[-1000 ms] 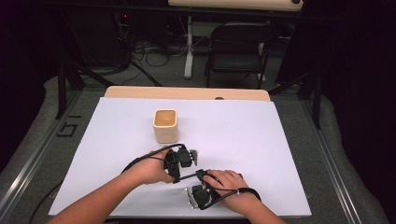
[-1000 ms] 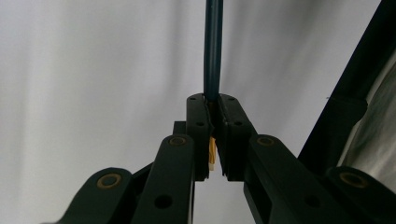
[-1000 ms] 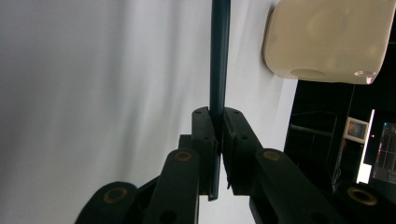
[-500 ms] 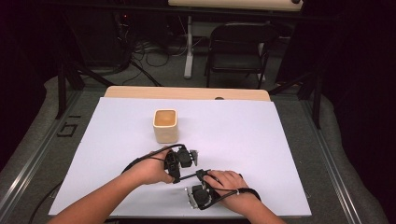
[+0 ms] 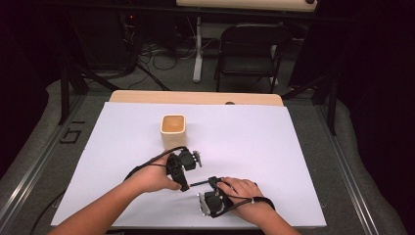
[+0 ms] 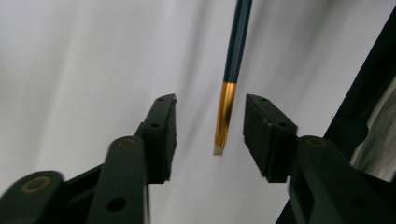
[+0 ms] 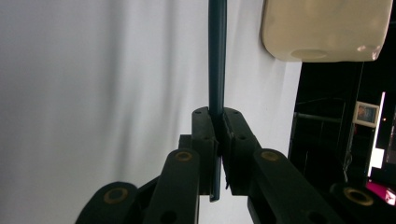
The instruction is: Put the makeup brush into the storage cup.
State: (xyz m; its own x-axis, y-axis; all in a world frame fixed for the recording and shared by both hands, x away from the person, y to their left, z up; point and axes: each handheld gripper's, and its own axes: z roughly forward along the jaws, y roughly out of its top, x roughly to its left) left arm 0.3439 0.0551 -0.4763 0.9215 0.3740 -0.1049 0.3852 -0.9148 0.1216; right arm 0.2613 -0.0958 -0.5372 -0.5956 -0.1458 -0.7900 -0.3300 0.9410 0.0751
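A thin brush (image 5: 199,183) with a dark teal handle (image 7: 217,56), a gold ferrule (image 6: 225,107) and a pale tip lies level between both hands, just over the white table (image 5: 274,147). My right gripper (image 7: 217,112) is shut on the handle's end and shows near the front edge (image 5: 214,182). My left gripper (image 6: 210,100) has just been opening. Its jaws now stand apart on either side of the ferrule, and neither pad touches it. In the high view the left gripper (image 5: 185,185) is just left of the right one.
A cream square cup (image 5: 172,129) stands upright on the table behind the left hand, and it appears ahead in the right gripper view (image 7: 327,28). A black chair (image 5: 247,54) and cables are on the floor beyond the table's far edge.
Both hands and the brush keep their places in the high view.
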